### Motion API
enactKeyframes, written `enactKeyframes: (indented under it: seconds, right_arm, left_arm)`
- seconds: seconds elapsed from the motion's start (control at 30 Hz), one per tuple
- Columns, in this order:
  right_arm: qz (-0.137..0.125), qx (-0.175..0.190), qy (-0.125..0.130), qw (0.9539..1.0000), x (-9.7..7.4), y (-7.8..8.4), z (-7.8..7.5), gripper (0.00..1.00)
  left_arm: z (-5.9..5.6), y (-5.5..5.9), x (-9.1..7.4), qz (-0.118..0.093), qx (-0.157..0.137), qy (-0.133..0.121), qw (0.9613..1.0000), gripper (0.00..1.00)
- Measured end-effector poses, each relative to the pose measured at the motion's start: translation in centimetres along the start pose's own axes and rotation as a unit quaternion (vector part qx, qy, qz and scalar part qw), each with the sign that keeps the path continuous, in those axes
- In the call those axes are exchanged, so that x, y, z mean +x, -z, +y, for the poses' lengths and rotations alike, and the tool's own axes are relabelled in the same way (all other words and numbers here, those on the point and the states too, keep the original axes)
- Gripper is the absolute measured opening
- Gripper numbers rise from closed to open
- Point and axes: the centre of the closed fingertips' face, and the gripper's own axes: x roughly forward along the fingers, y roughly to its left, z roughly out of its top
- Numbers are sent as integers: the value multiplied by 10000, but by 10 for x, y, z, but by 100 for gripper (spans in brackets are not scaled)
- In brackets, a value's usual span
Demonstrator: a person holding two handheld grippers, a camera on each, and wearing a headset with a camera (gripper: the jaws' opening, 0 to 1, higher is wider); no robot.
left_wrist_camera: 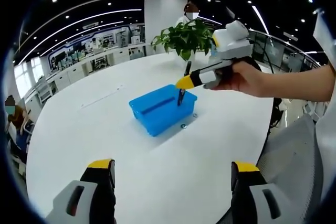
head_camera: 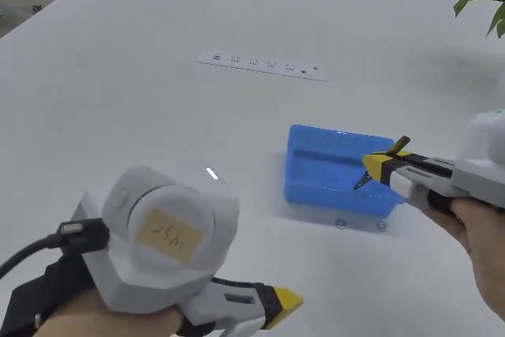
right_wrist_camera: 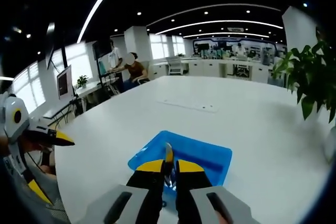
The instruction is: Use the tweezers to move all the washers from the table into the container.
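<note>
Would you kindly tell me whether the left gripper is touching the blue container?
Apart. The left gripper view shows a broad stretch of bare white table between the open jaws of the left gripper and the blue container.

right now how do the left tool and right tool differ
The left tool is open and empty; the right tool is shut on tweezers. The left tool hangs over bare table, away from the container, while the right tool is above the container. Both have yellow tips.

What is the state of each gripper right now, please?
Left gripper: open, holding nothing.
Right gripper: shut on the tweezers, over the blue container.
</note>
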Motion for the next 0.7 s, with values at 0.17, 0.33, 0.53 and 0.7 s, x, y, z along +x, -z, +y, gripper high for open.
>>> enactKeyframes:
  seconds: [0.17, 0.33, 0.53, 0.7]
  right_arm:
    - [-77, 4, 35, 10000, -11, -2, 4, 4]
    - [-95, 79, 9, 9999, -18, 2, 6, 4]
    - [156, -32, -135, 9998, -12, 23, 21, 4]
    - [407, -164, -174, 9989, -1, 45, 21, 4]
  left_arm:
    - [-1, 1, 1, 11, -5, 2, 10000, 94]
    - [-2, 1, 2, 22, 7, 9, 10000, 93]
    - [-3, 1, 3, 25, 15, 32, 10000, 93]
    - [-2, 4, 3, 78, 33, 29, 10000, 93]
